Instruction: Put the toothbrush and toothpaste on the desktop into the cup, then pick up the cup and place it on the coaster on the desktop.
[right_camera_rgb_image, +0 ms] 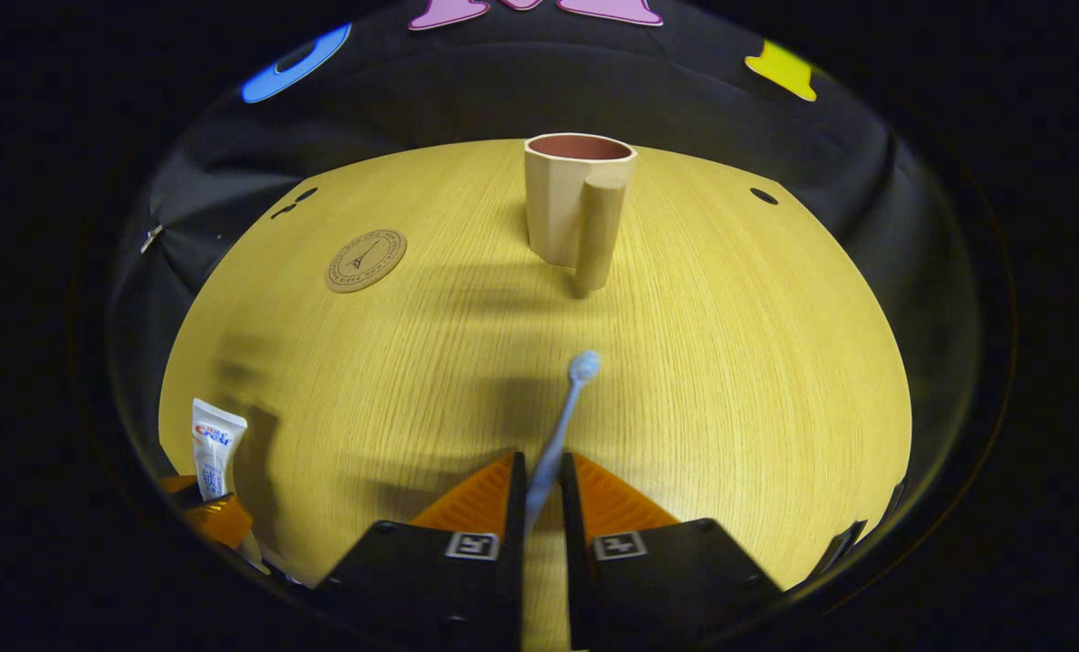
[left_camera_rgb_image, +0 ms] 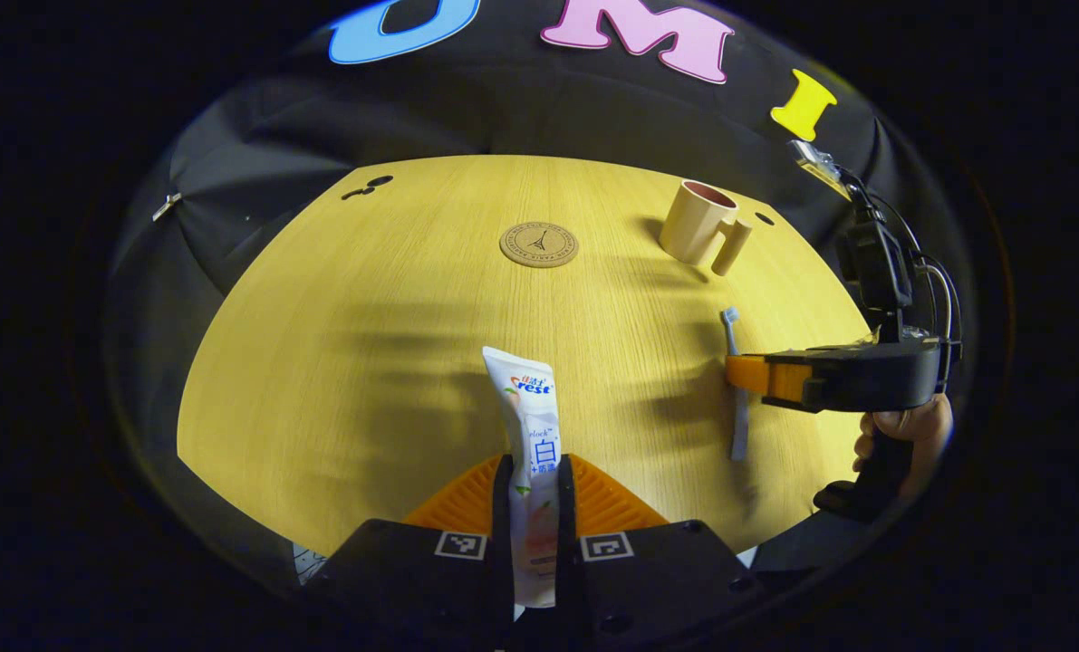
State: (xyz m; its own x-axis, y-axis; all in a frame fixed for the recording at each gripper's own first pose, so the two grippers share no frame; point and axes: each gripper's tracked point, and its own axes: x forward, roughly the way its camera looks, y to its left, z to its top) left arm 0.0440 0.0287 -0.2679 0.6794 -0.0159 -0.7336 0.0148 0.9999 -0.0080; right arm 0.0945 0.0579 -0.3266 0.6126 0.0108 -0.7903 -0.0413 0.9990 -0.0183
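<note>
**Both items gripped, cup ahead**

The left gripper (left_camera_rgb_image: 536, 493) is pinched on the toothpaste (left_camera_rgb_image: 530, 426), the tube clamped between both fingers near its lower half, its crimped end pointing forward over the tabletop (left_camera_rgb_image: 367, 362). The right gripper (right_camera_rgb_image: 539, 493) is pressed together on the toothbrush (right_camera_rgb_image: 562, 426), the thin handle caught between the fingers and the brush head projecting forward. From the left gripper view, the right gripper is seen off to the right, held by a hand (left_camera_rgb_image: 901, 430), with the toothbrush crossing its fingers.

Straight ahead of the right gripper, well apart, the cup (right_camera_rgb_image: 575, 204) stands upright with its handle turned toward the gripper and its mouth open upward. The coaster (right_camera_rgb_image: 366, 260) lies ahead and to the left of the right gripper, apart from the cup.

For the step in hand, each item is best raised above the rim, tipped near vertical and lowered into the opening before the fingers are spread; the cup looks light, so a knock on rim or handle is to be avoided.

The toothpaste is a white, flattened tube with coloured print. The toothbrush is slim and pale blue, with a small rounded head.
</note>
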